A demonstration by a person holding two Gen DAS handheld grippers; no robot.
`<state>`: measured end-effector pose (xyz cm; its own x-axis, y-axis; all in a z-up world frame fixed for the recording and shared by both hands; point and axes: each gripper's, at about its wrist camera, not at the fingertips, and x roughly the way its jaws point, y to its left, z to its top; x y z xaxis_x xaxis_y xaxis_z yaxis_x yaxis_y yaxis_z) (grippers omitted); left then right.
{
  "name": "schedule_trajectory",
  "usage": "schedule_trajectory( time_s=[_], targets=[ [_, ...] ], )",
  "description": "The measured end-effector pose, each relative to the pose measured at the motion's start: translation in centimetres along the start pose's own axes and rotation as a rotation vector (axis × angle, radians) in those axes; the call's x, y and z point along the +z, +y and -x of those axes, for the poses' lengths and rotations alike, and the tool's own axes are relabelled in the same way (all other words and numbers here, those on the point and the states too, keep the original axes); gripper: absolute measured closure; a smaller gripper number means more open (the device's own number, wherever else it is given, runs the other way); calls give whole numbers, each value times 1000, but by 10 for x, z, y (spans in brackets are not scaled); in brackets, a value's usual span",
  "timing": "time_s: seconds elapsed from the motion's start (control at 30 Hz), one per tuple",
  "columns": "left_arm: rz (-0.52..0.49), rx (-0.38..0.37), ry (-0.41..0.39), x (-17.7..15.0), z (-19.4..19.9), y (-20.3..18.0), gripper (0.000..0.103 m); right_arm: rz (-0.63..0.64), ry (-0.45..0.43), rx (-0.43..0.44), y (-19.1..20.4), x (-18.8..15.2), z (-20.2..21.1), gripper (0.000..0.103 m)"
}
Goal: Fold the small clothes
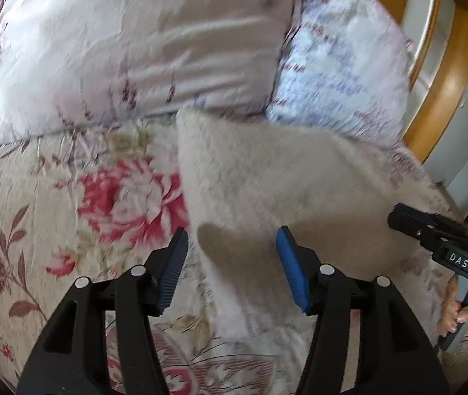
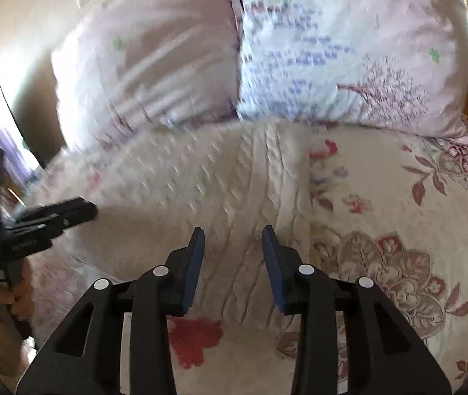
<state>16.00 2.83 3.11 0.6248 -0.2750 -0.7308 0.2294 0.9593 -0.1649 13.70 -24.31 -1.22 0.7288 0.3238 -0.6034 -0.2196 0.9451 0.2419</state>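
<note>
- Mostly, a floral bedspread (image 1: 36, 197) is filling both views; it is cream with red and brown flowers and is covering the whole bed.
- Two pillows are leaning at the head of the bed: a pale pink pillow (image 1: 128, 49) and, just beside it, a white pillow with blue and purple print (image 1: 342, 75). Both are looking a little blurred.
- A curved wooden headboard (image 1: 444, 75) is showing behind the white pillow, at the right edge of the left wrist view.
- The task's thing, a cream cable-knit garment (image 2: 221, 184), is lying flat on the bedspread, with its far edge touching the bottom of the pillows. In the left wrist view its surface is looking smooth and beige (image 1: 283, 191).
- The left gripper (image 1: 232, 271) is hovering over the near edge of the garment with its blue-padded jaws spread wide, and nothing is between them.
- The right gripper (image 2: 233, 268) is also hanging above the garment with its jaws spread apart, gripping nothing.
- The person's right hand (image 1: 457, 309) is holding the right gripper's handle at the edge of the left wrist view.
</note>
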Motion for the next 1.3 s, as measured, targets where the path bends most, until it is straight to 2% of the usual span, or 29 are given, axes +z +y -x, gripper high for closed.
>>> schedule_trajectory(
  time_s=[0.1, 0.3, 0.37, 0.4, 0.47, 0.53, 0.6, 0.67, 0.7, 0.8, 1.03, 1.17, 1.3],
  targets=[
    [18, -3, 28, -7, -10, 1, 42, 11, 39, -58, 3, -4, -14, 63],
    [52, 12, 44, -7, -22, 8, 26, 91, 26, -181, 24, -9, -24, 56],
    [72, 3, 37, -8, -15, 11, 27, 85, 21, -177, 25, -6, -17, 52],
    [76, -3, 26, -9, -9, 10, 28, 53, 0, -154, 21, -6, -8, 46],
    [71, -14, -10, -15, 6, 10, 28, 16, -66, -146, 17, -8, 13, 16],
    [57, -3, -41, -21, 19, 8, 20, 30, -135, -177, 18, -10, 30, 11],
    [50, 13, -66, -27, 30, 4, 15, 45, -164, -212, 21, -13, 41, 2],
    [46, 31, -80, -34, 39, -2, 4, 57, -198, -256, 24, -20, 50, 1],
    [46, 49, -84, -36, 40, -3, 2, 61, -204, -268, 25, -22, 51, 1],
    [24, 76, -87, -43, 44, -14, 2, 52, -189, -295, 25, -33, 52, 1],
    [-23, 154, 3, -57, 27, -31, 2, -21, -75, -219, 26, -52, 39, 1],
    [-21, 155, 45, -62, 15, -33, 2, -12, -14, -245, 30, -59, 24, 1],
    [-35, 189, 78, -66, 6, -38, 2, 1, 24, -262, 35, -64, 14, 1]
  ],
)
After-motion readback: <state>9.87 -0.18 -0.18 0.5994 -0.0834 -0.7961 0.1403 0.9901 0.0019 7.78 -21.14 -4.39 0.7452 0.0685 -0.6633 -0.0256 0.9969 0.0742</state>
